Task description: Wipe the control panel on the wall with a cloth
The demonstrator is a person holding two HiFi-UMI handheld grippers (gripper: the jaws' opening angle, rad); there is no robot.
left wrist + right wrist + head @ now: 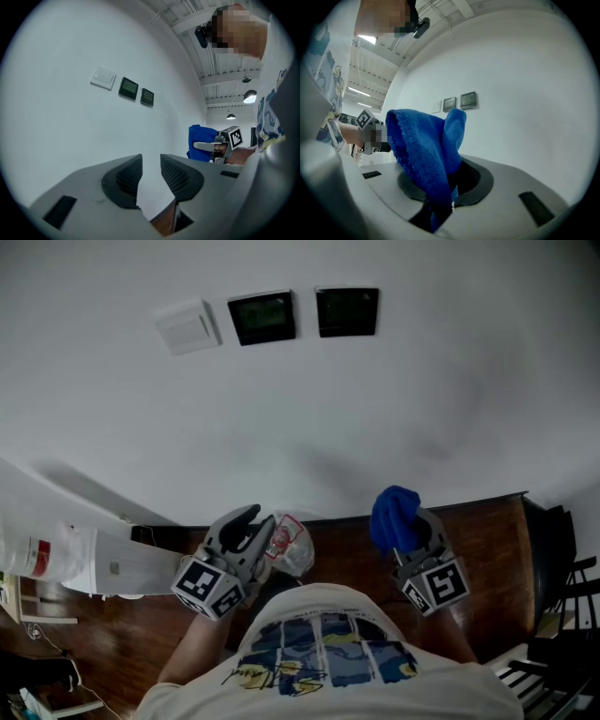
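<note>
Two dark control panels [262, 317] [347, 311] hang side by side on the white wall, well above both grippers. They also show small in the left gripper view as panels [128, 87] [147, 97], and in the right gripper view as panels [449, 103] [468, 99]. My right gripper [412, 535] is shut on a bunched blue cloth [394, 510], held low near my body. The cloth [426, 150] stands up out of its jaws and hides the pads. My left gripper [251, 521] is open by a narrow gap [151, 164], with nothing between the jaws.
A white switch plate [187, 326] sits left of the panels. A crumpled clear plastic bag [291, 545] lies near the wall's foot beside the left gripper. A white cabinet [103, 563] stands at the left and dark furniture [558, 615] at the right, on a wooden floor [487, 549].
</note>
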